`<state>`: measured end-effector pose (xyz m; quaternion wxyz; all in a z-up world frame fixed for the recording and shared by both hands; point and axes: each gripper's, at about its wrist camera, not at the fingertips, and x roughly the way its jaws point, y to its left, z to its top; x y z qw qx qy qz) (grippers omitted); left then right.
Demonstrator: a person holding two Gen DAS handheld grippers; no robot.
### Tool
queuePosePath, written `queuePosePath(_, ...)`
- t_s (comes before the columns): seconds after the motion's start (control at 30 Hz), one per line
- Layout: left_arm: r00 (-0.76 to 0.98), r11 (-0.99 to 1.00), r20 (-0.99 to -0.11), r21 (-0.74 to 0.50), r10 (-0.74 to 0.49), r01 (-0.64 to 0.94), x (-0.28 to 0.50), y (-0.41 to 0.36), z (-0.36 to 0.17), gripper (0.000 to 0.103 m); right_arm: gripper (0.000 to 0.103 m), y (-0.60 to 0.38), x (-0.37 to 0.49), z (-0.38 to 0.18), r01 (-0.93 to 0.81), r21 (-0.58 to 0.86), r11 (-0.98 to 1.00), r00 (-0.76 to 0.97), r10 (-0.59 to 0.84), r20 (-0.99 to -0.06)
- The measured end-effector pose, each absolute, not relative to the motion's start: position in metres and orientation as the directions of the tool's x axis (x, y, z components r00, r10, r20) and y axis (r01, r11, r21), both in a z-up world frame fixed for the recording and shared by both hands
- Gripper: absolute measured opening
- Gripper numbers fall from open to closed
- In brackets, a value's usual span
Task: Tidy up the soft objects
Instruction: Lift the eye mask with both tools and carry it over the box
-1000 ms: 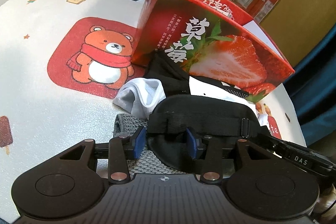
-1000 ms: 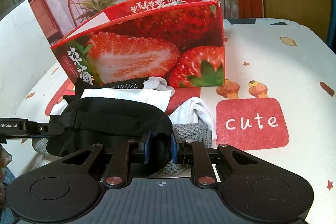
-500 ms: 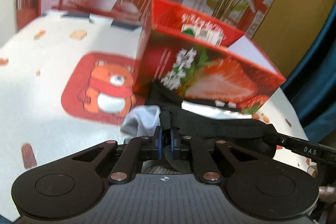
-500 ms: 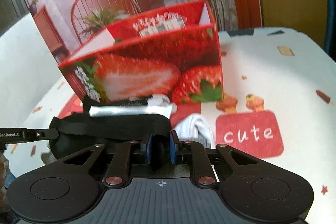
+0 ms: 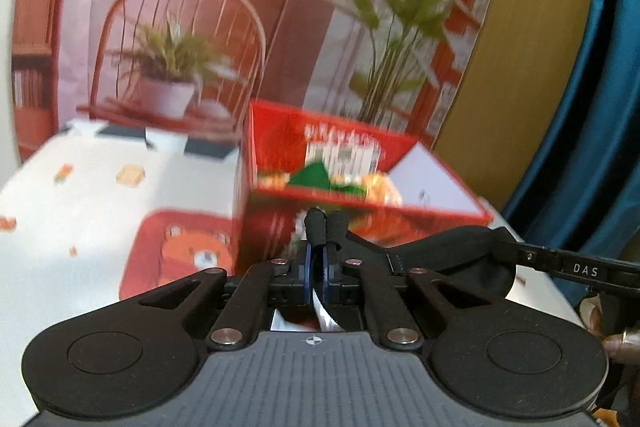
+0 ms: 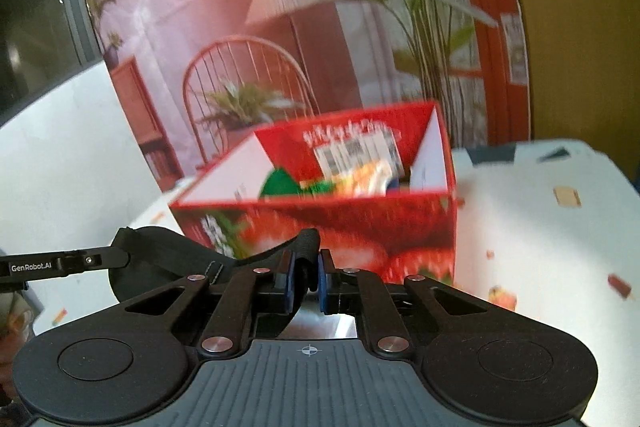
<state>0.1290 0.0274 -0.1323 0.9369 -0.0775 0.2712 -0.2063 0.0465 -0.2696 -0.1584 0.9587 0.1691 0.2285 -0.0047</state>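
Eye mask [image 5: 460, 247] above cartoon-print tablecloth [image 5: 80, 207], before room-scene backdrop [image 5: 200, 7]

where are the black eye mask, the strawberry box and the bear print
black eye mask [image 5: 460, 247], left wrist view, on its padded body
strawberry box [image 6: 416, 227], right wrist view, on its front wall
bear print [image 5: 192, 251], left wrist view, on the bear's face

A table [image 5: 80, 195] covered in a white cloth printed with small cartoon motifs carries the things. An open red strawberry box [image 6: 360, 227] stands on it toward the far side, just right of a red bear patch [image 5: 180, 251].
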Motion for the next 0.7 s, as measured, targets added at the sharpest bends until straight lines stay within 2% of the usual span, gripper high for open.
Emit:
queuePosePath(0.37, 0.854, 0.918, -0.339, -0.179, -0.394, 0.353, 0.171, 0.001, -0.077, 0.006, 0.010, -0.290, 0.090, -0.102, 0.056, 0.233, 0.971, 0.947, 0.022, -0.321)
queuePosePath(0.5, 0.839, 0.918, -0.373, -0.180, -0.396, 0.353, 0.203, -0.017, -0.075, 0.006, 0.010, -0.303, 0.118, -0.093, 0.086, 0.203, 0.976, 0.948, -0.017, -0.318)
queuePosePath(0.7, 0.749, 0.912, -0.524, -0.182, -0.405, 0.366, 0.244, -0.037, -0.103, 0.006, 0.010, -0.315, 0.156, -0.108, 0.126, 0.156, 0.980, 0.914, -0.054, -0.403)
